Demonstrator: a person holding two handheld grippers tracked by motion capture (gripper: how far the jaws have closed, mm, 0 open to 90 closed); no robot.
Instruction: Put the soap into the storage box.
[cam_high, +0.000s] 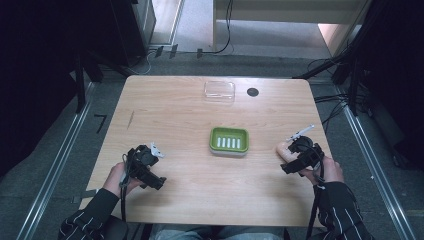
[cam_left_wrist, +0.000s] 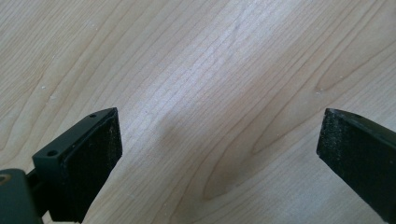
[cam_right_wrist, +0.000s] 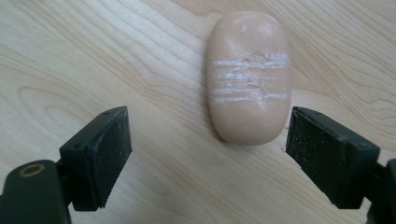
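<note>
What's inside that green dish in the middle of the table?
The green dish holds nothing loose: the high view shows its floor with a row of pale slots. The peach soap bar lies on the bare table, by the right gripper.

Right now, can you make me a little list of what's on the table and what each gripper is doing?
table: light wood
soap: peach bar, lying flat near the right edge, white scratch lines across it
dish: green, middle of the table, nothing in it
lid: clear, at the far edge
left gripper: open, over bare wood, nothing between the jaws
right gripper: open, by the soap's near end, not gripping it; one pad close beside the soap
</note>
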